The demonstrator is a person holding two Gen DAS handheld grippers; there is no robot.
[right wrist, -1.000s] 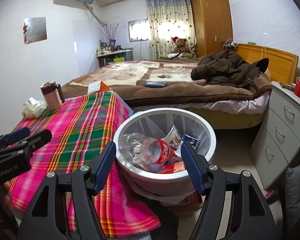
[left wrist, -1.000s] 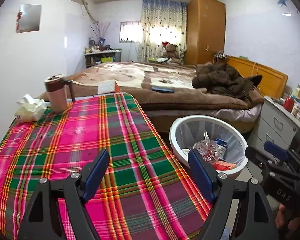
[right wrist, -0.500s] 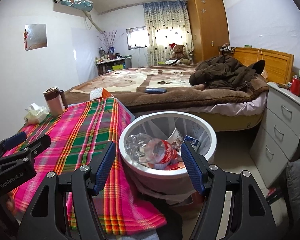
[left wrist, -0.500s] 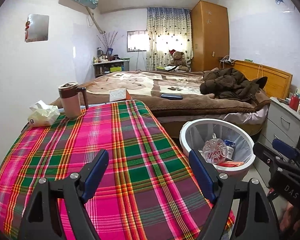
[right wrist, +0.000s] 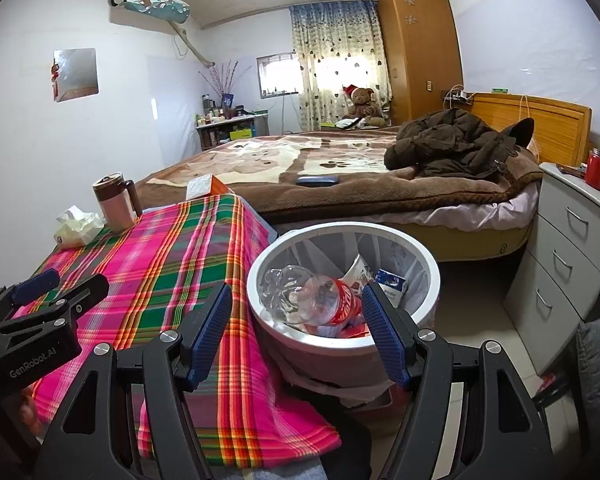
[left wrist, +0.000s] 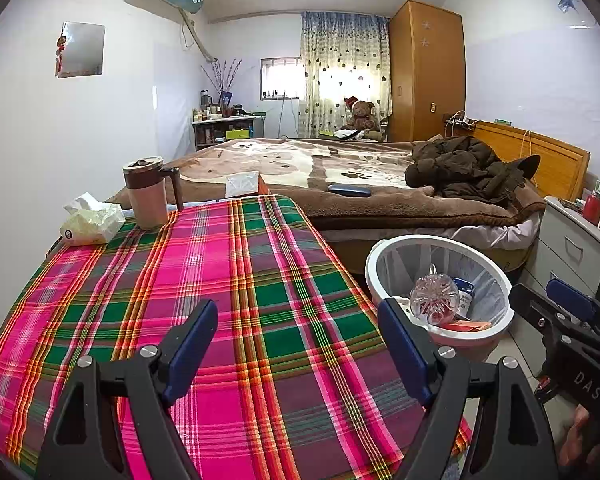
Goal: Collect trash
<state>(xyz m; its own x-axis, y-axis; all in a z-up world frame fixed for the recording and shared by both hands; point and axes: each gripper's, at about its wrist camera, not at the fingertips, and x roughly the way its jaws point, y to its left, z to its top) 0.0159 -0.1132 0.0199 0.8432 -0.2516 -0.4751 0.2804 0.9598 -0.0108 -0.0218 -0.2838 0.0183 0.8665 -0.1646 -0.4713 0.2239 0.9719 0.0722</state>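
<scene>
A white waste bin (right wrist: 428, 264) stands on the floor beside the table; it also shows in the left wrist view (left wrist: 380, 256). In it lie a clear plastic bottle with a red label (right wrist: 312, 300), a paper cup and cartons. My right gripper (right wrist: 296, 332) is open and empty, just in front of and above the bin. My left gripper (left wrist: 296, 348) is open and empty above the plaid tablecloth (left wrist: 204, 280). The right gripper also shows at the left wrist view's right edge (left wrist: 568, 316).
A brown mug (left wrist: 146, 192) and a tissue pack (left wrist: 90, 224) stand at the table's far left corner. A bed with a brown coat (right wrist: 452, 144) lies behind. A grey drawer unit (right wrist: 560, 264) stands right of the bin.
Both grippers have pulled back and risen a little, so the bin and table look farther away. Both stay open and empty.
</scene>
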